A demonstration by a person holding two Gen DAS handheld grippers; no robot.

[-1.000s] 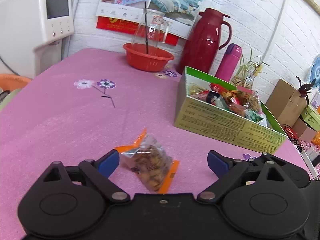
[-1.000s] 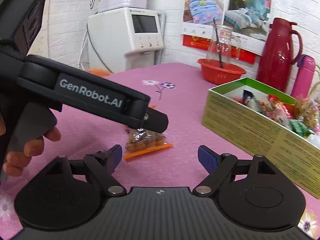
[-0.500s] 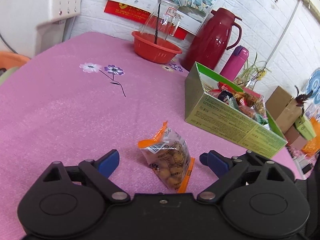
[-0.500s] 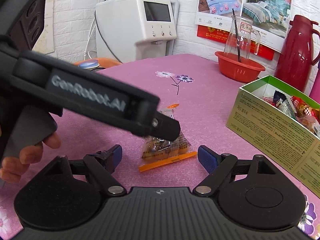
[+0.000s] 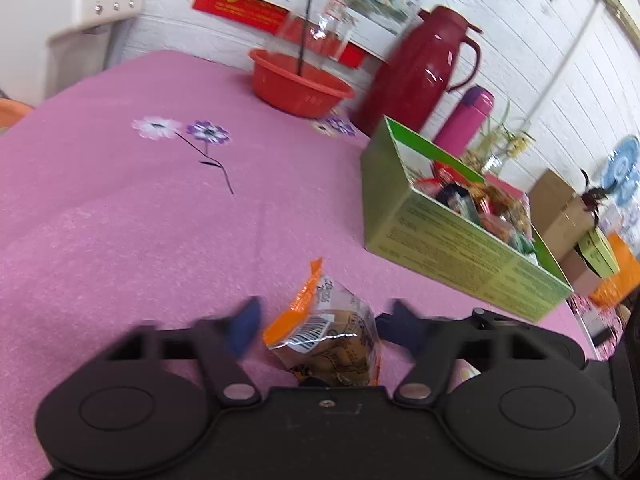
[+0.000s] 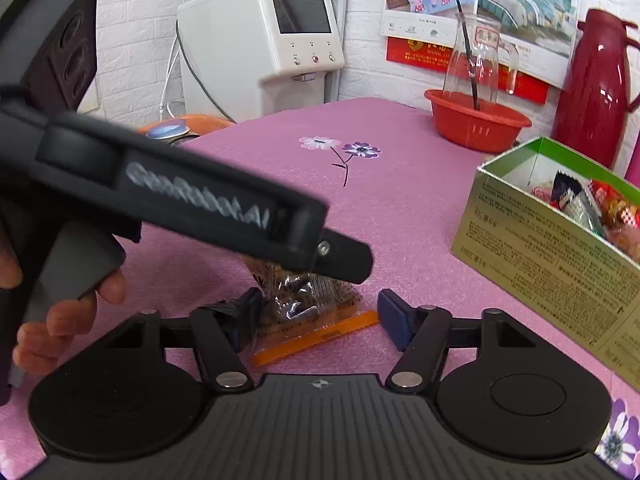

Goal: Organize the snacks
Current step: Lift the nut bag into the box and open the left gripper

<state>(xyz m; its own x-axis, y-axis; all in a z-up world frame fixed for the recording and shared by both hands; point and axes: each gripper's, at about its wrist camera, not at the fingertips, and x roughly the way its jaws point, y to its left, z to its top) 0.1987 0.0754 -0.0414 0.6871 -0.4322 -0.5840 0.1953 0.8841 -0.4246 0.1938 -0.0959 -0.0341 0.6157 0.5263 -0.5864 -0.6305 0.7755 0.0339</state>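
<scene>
The left gripper (image 5: 320, 326) is low over the pink tablecloth (image 5: 120, 208), its jaws closing with the blue pads blurred on either side of a clear, orange-edged snack packet (image 5: 326, 336); the packet sits between them, tilted up on one end, and the right pad looks to be at its edge while the left pad is still just clear of it. From the right wrist view the same packet (image 6: 308, 304) lies at about six o'clock on the cloth, partly hidden under the black arm of the left gripper (image 6: 344, 260), which a hand (image 6: 60, 312) holds by its grey trigger at nine o'clock. The right gripper (image 6: 320, 316) hovers just behind the packet with its fingers well apart and nothing pressed between them. The green cardboard box (image 5: 460, 240), already holding a heap of wrapped snacks (image 5: 480, 204), stands at two o'clock from the packet. Beyond it, near twelve o'clock, are a red plastic basin (image 5: 300, 88) with a glass jug (image 5: 316, 32) in it, a dark red thermos jug (image 5: 420, 76) and a pink flask (image 5: 464, 120).
</scene>
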